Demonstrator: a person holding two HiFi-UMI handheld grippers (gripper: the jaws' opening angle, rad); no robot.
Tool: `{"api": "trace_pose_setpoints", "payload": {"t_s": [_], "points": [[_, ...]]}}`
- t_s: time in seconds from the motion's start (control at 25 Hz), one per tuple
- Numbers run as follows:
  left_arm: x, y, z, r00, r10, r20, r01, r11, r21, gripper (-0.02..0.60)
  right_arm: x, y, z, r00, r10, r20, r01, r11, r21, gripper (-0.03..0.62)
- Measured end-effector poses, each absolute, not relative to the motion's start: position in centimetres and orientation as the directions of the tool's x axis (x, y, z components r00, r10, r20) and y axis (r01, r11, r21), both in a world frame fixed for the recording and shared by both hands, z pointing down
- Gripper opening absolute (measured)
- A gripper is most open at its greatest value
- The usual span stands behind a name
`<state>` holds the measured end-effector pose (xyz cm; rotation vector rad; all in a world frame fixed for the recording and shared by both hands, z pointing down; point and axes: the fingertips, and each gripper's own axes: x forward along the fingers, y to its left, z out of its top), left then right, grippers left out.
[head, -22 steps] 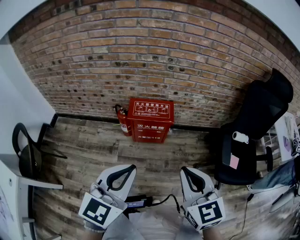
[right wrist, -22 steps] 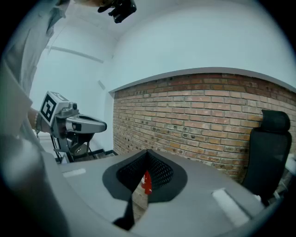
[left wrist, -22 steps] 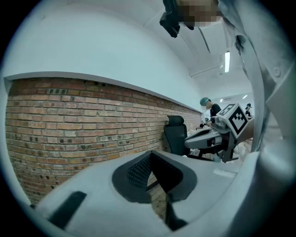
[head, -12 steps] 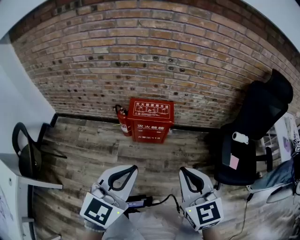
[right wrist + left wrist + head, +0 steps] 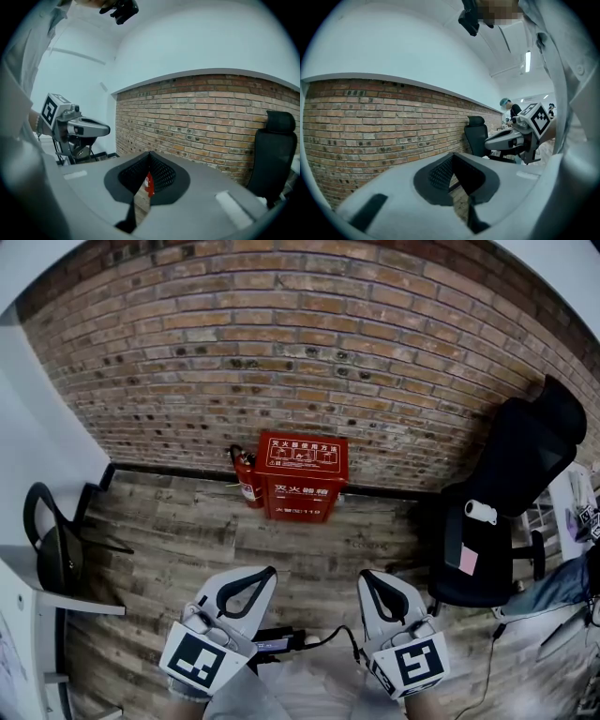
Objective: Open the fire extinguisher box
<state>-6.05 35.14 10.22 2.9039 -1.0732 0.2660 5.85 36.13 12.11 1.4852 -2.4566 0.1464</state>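
Left gripper [image 5: 266, 572] and right gripper [image 5: 367, 577], both closed and empty at bottom, point at the shut box [image 5: 302, 476] mid-frame, seemingly readying an approach.

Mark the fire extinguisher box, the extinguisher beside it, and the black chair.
fire extinguisher box [image 5: 301, 476]: head view, red front panel.
extinguisher [image 5: 249, 488]: head view, red cylinder.
black chair [image 5: 525, 463]: head view, backrest.

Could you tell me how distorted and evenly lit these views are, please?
Head view: strong fisheye bows the brick wall, fire extinguisher box sharp and evenly lit. Left gripper view: dark round rim, ceiling light glaring, left gripper soft. Right gripper view: same rim, right gripper soft, wall crisp.
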Motion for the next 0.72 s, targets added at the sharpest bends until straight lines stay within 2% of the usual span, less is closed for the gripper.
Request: {"api": "trace_pose_setpoints", "payload": {"t_s": [0.48, 0.72], "points": [[-7.2, 34.6, 10.3, 0.753, -0.636, 0.169, -0.642, -0.766, -0.021, -0.006, 4.3, 36.0, 13.1, -0.424, -0.84, 0.338, -0.874, 0.478, 0.091, 0.007], [-8.2, 34.2, 9.9, 0.76, -0.63, 0.158, -0.634, -0.773, -0.032, -0.006, 3.6, 35.7, 12.7, -0.408, -0.853, 0.324, -0.885, 0.457, 0.088, 0.006]]}}
